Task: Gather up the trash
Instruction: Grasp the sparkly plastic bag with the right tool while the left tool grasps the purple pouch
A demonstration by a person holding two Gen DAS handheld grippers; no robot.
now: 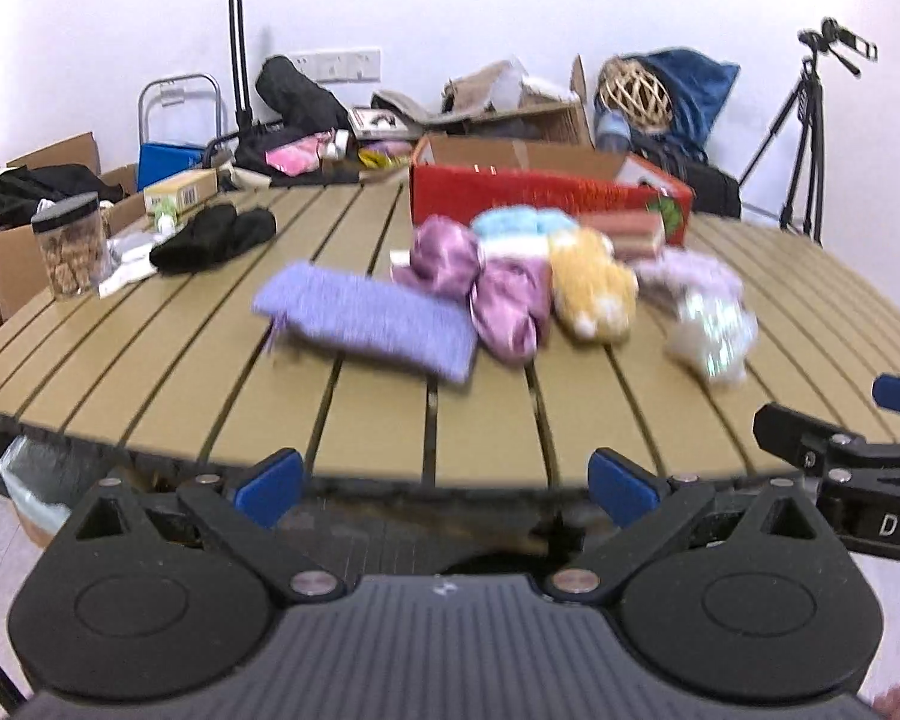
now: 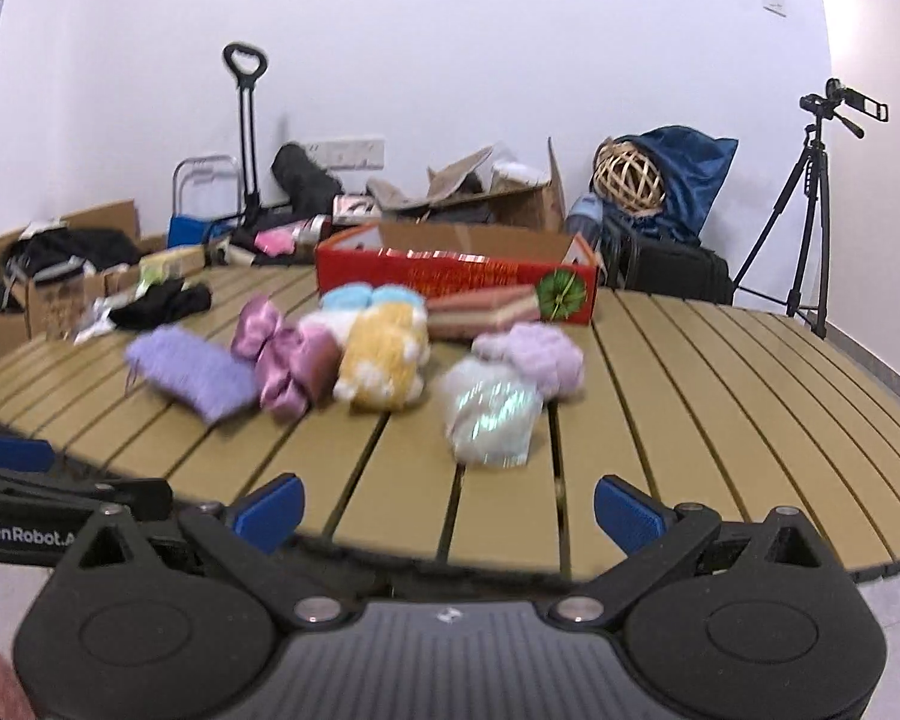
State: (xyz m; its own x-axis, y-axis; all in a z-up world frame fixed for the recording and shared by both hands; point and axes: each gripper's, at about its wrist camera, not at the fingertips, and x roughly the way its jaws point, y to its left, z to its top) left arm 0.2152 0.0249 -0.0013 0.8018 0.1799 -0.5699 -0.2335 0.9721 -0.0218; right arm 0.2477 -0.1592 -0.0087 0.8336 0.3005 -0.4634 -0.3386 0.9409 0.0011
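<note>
Left gripper (image 1: 444, 480), right gripper (image 2: 447, 510): fingers wide, empty, at the near edge of the slatted counter (image 2: 720, 396). Trash candidate: shiny crumpled wrapper (image 2: 492, 414), mid-counter, just beside plush items (image 2: 384, 354). Risk: blur and crowding could cause a plush grab instead. No bin identifiable; wrapper detail indistinct.

Bright even light; motion blur; fisheye-bent, dark corners.
</note>
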